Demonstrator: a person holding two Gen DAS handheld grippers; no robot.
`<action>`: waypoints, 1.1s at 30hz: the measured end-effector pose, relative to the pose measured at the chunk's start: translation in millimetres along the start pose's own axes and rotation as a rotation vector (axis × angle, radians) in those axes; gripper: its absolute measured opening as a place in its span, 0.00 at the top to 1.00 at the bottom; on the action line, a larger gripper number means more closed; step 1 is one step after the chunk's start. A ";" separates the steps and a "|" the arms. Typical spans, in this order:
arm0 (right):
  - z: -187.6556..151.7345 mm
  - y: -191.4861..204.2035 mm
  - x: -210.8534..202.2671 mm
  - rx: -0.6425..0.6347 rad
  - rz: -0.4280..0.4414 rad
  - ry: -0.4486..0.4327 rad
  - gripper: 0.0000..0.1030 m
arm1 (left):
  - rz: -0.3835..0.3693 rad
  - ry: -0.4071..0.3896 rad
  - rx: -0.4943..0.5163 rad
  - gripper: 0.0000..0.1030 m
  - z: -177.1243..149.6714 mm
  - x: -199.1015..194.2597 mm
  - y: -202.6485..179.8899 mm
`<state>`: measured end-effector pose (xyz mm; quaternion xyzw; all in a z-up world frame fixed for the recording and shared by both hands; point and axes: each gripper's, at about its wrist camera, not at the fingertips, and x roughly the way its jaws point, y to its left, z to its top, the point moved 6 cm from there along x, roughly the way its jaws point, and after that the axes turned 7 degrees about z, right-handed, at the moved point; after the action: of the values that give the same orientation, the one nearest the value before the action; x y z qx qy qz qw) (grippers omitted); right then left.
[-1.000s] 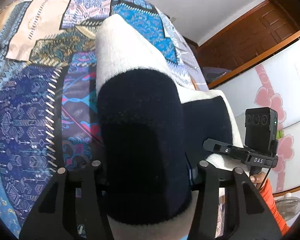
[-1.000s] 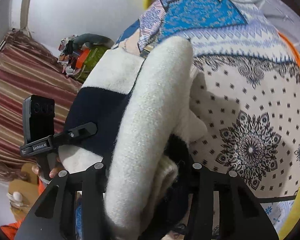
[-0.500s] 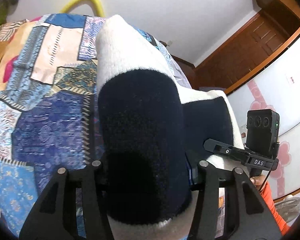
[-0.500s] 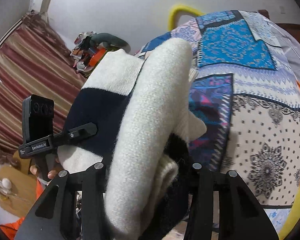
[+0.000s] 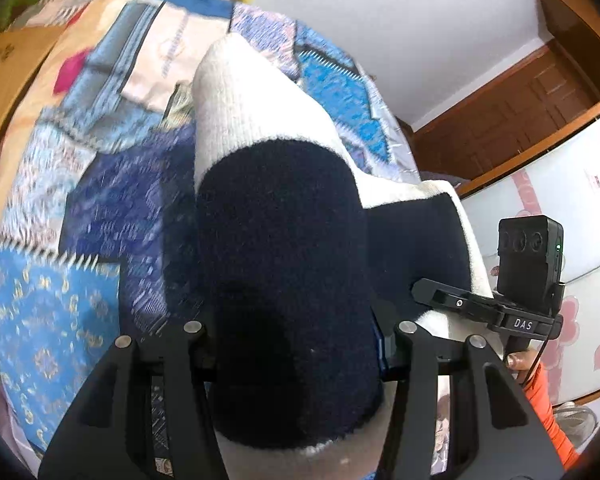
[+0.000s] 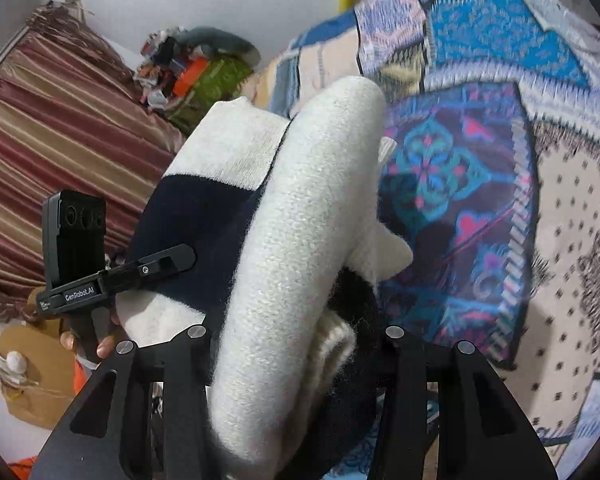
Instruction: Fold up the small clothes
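While clamped in 2 tools (image 5: pixel 296 344), sweater (image 5: pixel 284 264)

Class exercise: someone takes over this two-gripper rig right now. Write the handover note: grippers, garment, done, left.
Left gripper: shut on the sweater's navy part.
Right gripper: shut on its cream part.
The cream and navy sweater hangs bunched between both grippers above the patchwork bedspread.
Done: picked up; how far it is folded cannot be told.
Left: lay it on the bedspread, finish folding, release.
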<state>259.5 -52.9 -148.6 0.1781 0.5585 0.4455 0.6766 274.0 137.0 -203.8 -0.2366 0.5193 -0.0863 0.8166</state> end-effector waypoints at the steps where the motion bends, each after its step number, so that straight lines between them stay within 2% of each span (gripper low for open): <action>1: -3.2 -3.1 5.8 0.006 -0.010 0.022 0.58 | -0.003 0.018 -0.014 0.50 -4.2 5.8 6.5; 5: -9.3 -11.4 14.1 0.005 -0.047 0.060 0.53 | -0.003 0.061 -0.050 0.47 -16.0 24.8 25.5; 10: -5.8 -4.3 -3.6 -0.061 -0.092 0.043 0.50 | -0.012 0.054 -0.077 0.42 -18.1 25.1 37.0; 17: 3.6 10.1 -41.5 -0.192 -0.202 -0.044 0.50 | 0.094 0.016 -0.023 0.40 -16.7 9.5 36.0; 21: 11.6 27.9 -55.3 -0.275 -0.240 -0.119 0.50 | 0.201 -0.059 0.018 0.40 -11.1 -6.0 38.0; 24: 13.8 39.7 -59.1 -0.331 -0.266 -0.160 0.39 | 0.286 -0.149 0.080 0.40 -6.2 -28.7 34.5; 26: 15.3 48.1 -59.1 -0.373 -0.283 -0.177 0.30 | 0.311 -0.184 0.100 0.40 -3.7 -40.8 30.5; 29: 15.9 59.1 -54.1 -0.427 -0.289 -0.192 0.26 | 0.339 -0.237 0.131 0.40 0.2 -56.0 24.0; 33: 18.6 64.8 -37.7 -0.437 -0.260 -0.187 0.21 | 0.361 -0.277 0.168 0.38 4.3 -64.2 15.5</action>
<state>251.1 -43.3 -72.4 -0.0050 0.4022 0.4466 0.7992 247.6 176.7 -157.7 -0.0809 0.4272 0.0513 0.8991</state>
